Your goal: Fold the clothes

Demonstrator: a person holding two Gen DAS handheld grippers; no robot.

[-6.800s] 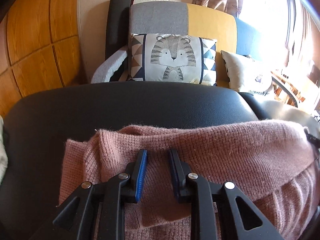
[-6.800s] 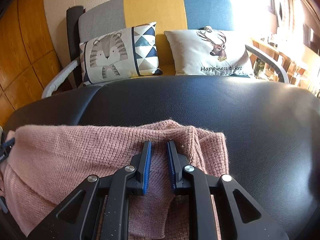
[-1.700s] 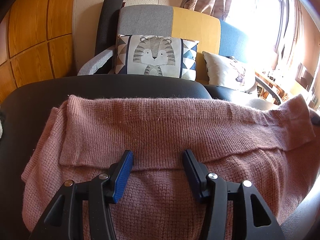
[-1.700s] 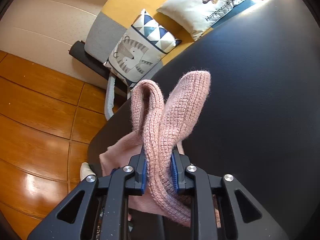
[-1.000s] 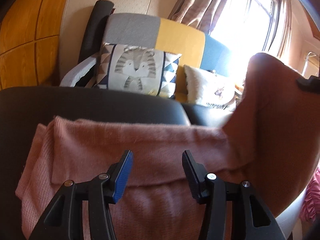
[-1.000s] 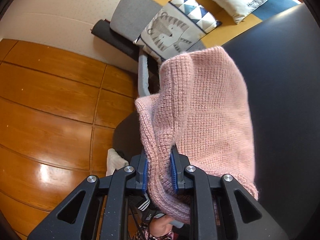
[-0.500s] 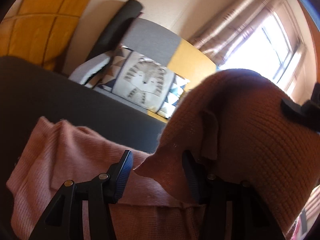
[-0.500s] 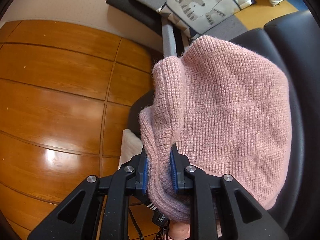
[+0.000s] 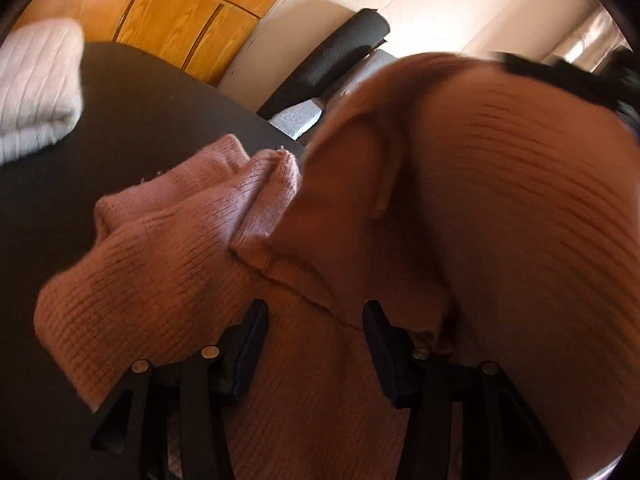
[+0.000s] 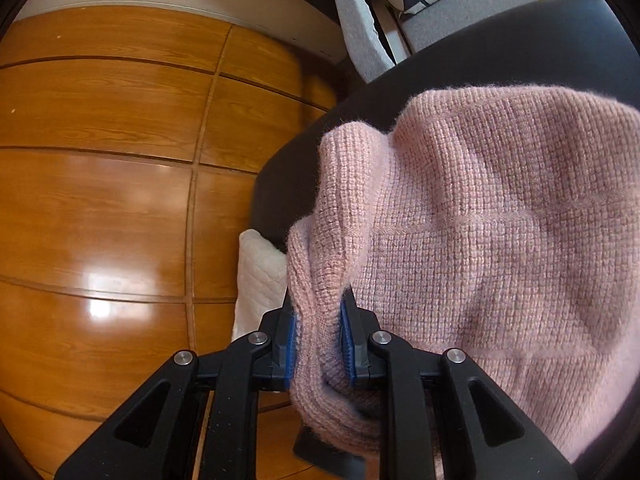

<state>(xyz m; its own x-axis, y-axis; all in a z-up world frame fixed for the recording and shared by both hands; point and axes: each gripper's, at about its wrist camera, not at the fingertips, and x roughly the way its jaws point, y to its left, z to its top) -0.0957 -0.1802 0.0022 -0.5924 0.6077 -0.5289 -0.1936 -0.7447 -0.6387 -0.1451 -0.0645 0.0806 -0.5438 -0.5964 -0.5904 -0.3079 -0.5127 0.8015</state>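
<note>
Right wrist view: the right gripper (image 10: 318,340) is clamped on a thick bunched edge of the pink sweater (image 10: 500,240), its blue-padded jaws pressed together on the knit. From that pinch the cloth fans out to the right and far side in a broad raised sheet above the black seat (image 10: 500,40), with the wood-panelled wall (image 10: 120,160) filling the left of the frame. A folded white cloth (image 10: 256,276) lies on the seat's edge just beyond the jaws.

Left wrist view: the left gripper (image 9: 316,328) stands with its jaws apart, holding nothing, low over the near part of the sweater (image 9: 168,272) that lies flat on the seat (image 9: 100,128). The lifted half (image 9: 500,220) hangs as a blurred curtain on the right of this frame, reaching toward the left over the flat half. The white cloth (image 9: 36,88) sits at the far left, well apart from the pink knit.

The relation that matters: the sweater's long axis runs left to right across the seat, the raised end is on the right in the clamped gripper, and the flat end lies to the left under the open one. The scene fits a right-over-left fold in mid-swing. The clamped gripper is the nearer to the free edge; the open one is the nearer to the flat end, placed to steady it or to smooth the layer once it lands. How squarely the edges will meet cannot be told, since the lifted cloth hides the crease line.
</note>
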